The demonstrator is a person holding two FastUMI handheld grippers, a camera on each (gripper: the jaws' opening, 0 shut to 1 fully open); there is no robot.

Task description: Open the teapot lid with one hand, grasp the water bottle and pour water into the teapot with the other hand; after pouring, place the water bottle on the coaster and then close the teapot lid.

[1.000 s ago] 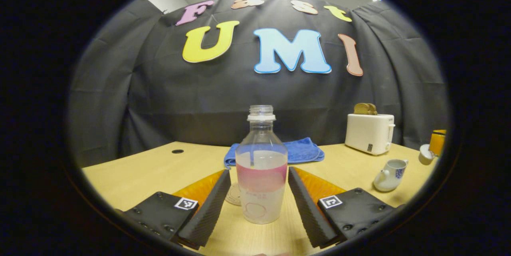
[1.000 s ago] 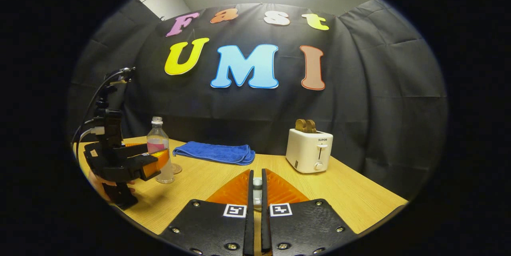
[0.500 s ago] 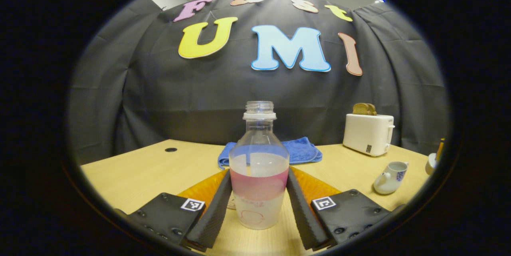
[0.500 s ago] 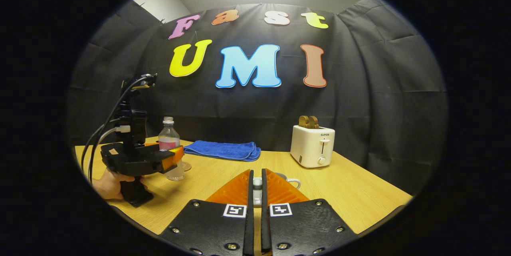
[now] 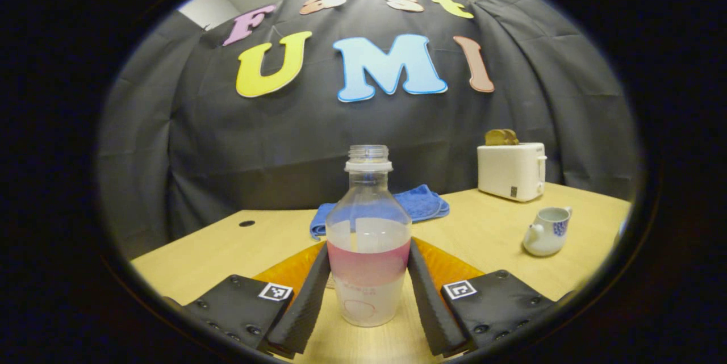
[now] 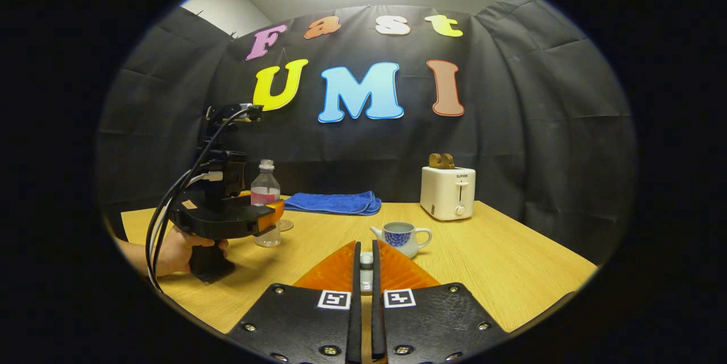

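Left gripper (image 5: pixel 368 287) clamps the water bottle (image 5: pixel 368 250), hiding the coaster (image 6: pixel 284 225); right gripper (image 6: pixel 363 273) pinches the mostly hidden teapot lid (image 6: pixel 367 260) above the open teapot (image 6: pixel 402 237).

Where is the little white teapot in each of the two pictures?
Left gripper view: the teapot stands at the right, on the table, below the toaster.
Right gripper view: the teapot stands near the middle, just beyond the right gripper's fingertips.
Shared landmark: the toaster, behind the teapot in both.

Uncapped bottle (image 5: pixel 368 250) upright; teapot (image 5: pixel 545 231) lidless.
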